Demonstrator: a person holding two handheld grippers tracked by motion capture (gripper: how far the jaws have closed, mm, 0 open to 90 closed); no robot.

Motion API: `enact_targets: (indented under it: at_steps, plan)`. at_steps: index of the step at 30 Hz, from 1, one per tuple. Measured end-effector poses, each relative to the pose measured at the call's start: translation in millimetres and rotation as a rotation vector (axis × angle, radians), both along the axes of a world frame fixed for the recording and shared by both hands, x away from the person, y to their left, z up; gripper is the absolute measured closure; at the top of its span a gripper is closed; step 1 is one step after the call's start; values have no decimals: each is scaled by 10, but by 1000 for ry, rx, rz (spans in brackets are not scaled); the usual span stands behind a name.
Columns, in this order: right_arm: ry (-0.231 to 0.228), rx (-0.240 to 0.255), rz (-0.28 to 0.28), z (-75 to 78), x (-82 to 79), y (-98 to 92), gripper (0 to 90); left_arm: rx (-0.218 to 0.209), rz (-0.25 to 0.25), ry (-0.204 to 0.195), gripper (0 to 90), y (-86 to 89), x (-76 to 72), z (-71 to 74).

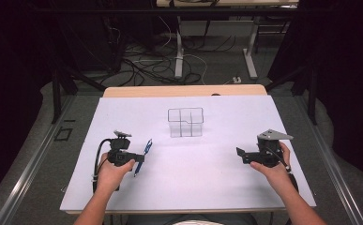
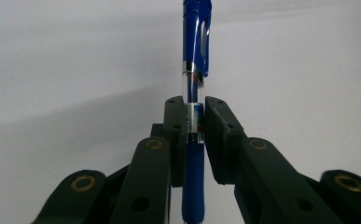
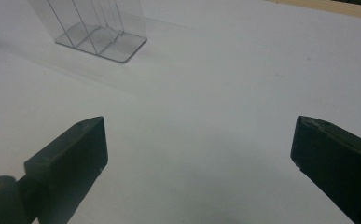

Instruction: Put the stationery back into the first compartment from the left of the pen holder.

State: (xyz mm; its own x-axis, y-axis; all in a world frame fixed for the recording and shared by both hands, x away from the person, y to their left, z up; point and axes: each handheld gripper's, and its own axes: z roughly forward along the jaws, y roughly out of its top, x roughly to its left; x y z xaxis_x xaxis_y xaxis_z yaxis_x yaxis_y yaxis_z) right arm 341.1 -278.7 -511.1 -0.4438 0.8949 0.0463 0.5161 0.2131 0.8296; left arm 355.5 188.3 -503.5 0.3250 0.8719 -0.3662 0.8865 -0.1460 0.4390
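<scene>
A blue pen (image 1: 146,152) with a clear barrel section and a blue clip (image 2: 195,79) is clamped between the jaws of my left gripper (image 1: 139,158), at the left of the white sheet. The pads press on its barrel, clip end pointing away, and the left gripper (image 2: 194,126) is shut on it. At the right of the sheet my right gripper (image 1: 242,156) rests with its jaws wide apart; in the right gripper view the right gripper (image 3: 199,154) has nothing between its fingers. A clear plastic organiser (image 1: 185,122) with dividers stands at the middle back.
The white sheet (image 1: 188,178) covers most of the wooden table (image 1: 184,90). The clear organiser (image 3: 94,28) shows at the upper left of the right gripper view. Beyond the table lie cables and desk legs on a dark floor.
</scene>
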Motion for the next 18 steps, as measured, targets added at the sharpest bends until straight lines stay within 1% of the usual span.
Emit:
enact_targets:
  at_steps: [1, 4, 7, 8, 10, 12, 13, 15, 16, 17, 18]
  plan:
    - [0, -3, 1, 0, -1, 2, 36, 5, -14, -6, 792, 1, -6, 11]
    - [5, -6, 3, 0, -4, 10, 41, 13, -30, -33, 792, -34, -30, 35]
    - [0, -11, 8, -2, -2, 13, 43, 43, -60, -73, 792, -83, -64, 60]
    - [0, -10, 8, -2, -3, 16, 44, 59, -76, -101, 792, -104, -76, 62]
    - [-1, -12, 9, -1, -4, 16, 44, 81, -86, -139, 792, -142, -99, 73]
    - [-3, -16, 9, -2, -2, 13, 45, 106, -118, -174, 792, -175, -119, 97]
    - [-1, -12, 8, -3, -4, 15, 45, 121, -123, -198, 792, -197, -133, 106]
    - [-1, -9, 5, 0, -8, 17, 46, 150, -151, -242, 792, -231, -155, 126]
    - [-1, -9, 4, 0, -8, 17, 46, 175, -170, -266, 792, -251, -162, 135]
    - [-2, -10, 4, 0, -8, 18, 46, 188, -187, -290, 792, -278, -171, 143]
    - [0, -12, 2, 2, -9, 19, 46, 223, -220, -309, 792, -307, -185, 164]
